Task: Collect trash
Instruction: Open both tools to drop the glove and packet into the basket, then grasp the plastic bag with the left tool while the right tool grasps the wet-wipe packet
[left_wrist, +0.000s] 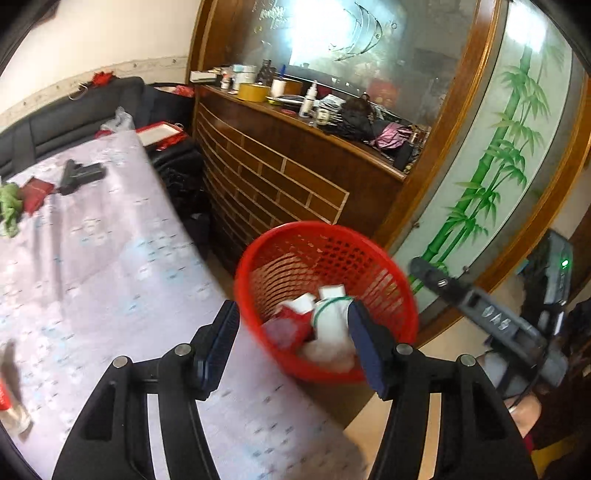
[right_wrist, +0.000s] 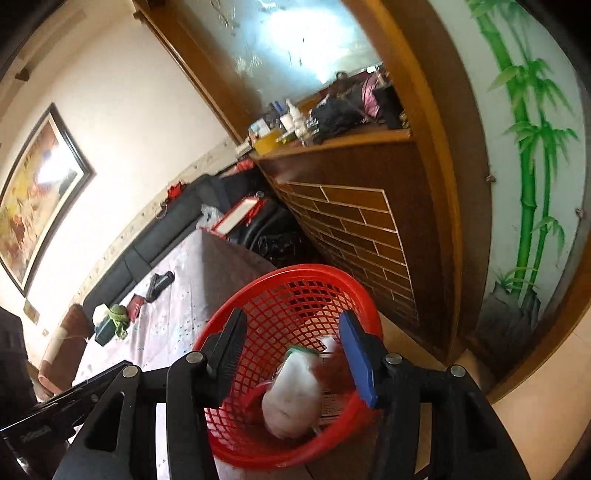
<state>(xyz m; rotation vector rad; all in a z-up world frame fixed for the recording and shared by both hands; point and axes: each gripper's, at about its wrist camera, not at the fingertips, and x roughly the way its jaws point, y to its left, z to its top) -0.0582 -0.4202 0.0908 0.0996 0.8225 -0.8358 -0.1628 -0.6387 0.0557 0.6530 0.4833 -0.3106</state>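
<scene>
Both claws hang spread and empty over the red mesh basket (left_wrist: 325, 299), left claw (left_wrist: 293, 347) and right claw (right_wrist: 291, 358) alike, so the remaining scraps, a red packet (left_wrist: 35, 192) and green wad (left_wrist: 9, 206), lie well behind on the worktop (left_wrist: 110, 266), nearer the left.

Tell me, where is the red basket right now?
The red basket sits at the table's corner beside the wooden cabinet, just ahead of both claws, in both views.

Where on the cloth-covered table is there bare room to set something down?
The pale patterned tablecloth lies bare in a broad middle stretch, between the black pistol-shaped object and the round red plastic mesh basket. The far-left end is crowded with a green rag and red packet. The wooden counter is packed.
</scene>
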